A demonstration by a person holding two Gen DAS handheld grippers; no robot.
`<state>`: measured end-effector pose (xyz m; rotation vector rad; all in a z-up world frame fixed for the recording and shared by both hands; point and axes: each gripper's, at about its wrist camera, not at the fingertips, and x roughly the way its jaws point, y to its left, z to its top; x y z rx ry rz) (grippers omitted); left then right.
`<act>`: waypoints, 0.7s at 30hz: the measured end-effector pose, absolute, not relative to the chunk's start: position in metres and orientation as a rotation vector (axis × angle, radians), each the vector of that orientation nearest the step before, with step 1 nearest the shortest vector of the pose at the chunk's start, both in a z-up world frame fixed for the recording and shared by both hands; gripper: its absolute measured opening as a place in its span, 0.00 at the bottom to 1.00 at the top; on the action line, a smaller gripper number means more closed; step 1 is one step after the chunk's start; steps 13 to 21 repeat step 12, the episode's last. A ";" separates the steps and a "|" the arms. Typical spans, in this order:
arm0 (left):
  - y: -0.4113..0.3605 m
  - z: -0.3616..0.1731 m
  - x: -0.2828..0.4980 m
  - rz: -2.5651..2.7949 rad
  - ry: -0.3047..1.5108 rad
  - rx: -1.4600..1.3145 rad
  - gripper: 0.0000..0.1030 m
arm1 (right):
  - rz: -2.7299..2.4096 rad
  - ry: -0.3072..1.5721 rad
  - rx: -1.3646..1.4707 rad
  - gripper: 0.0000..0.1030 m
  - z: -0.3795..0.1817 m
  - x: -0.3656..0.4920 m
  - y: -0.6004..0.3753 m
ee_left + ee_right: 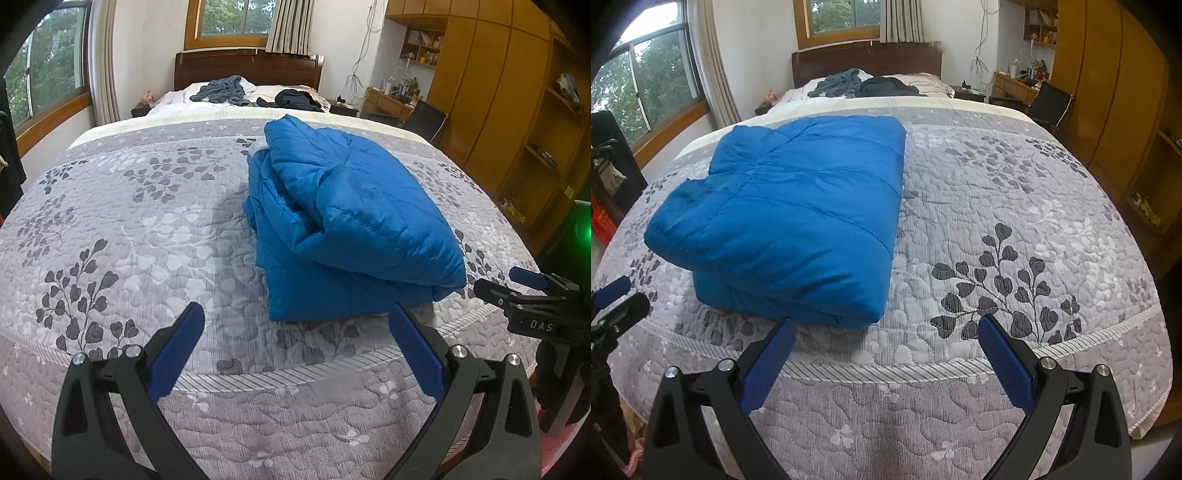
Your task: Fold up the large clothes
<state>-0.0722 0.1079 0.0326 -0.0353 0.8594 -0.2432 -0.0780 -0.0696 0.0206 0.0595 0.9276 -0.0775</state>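
Grey leaf-print bedspread covered the bed, folded blue puffer jacket lay on its near part, both left gripper and right gripper hovered just short of it, jaws spread wide, holding nothing.

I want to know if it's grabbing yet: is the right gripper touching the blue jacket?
Apart. In the right wrist view the open right gripper holds nothing, and quilt shows between its fingers and the blue jacket.
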 end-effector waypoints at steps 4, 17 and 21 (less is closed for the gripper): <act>0.108 0.033 -0.072 -0.243 0.859 -0.035 0.96 | -0.078 0.940 0.056 0.96 0.019 -0.077 -0.069; 0.107 0.032 -0.071 -0.246 0.865 -0.036 0.96 | -0.088 0.956 0.062 0.96 0.016 -0.074 -0.073; 0.107 0.032 -0.071 -0.246 0.865 -0.036 0.96 | -0.088 0.956 0.062 0.96 0.016 -0.074 -0.073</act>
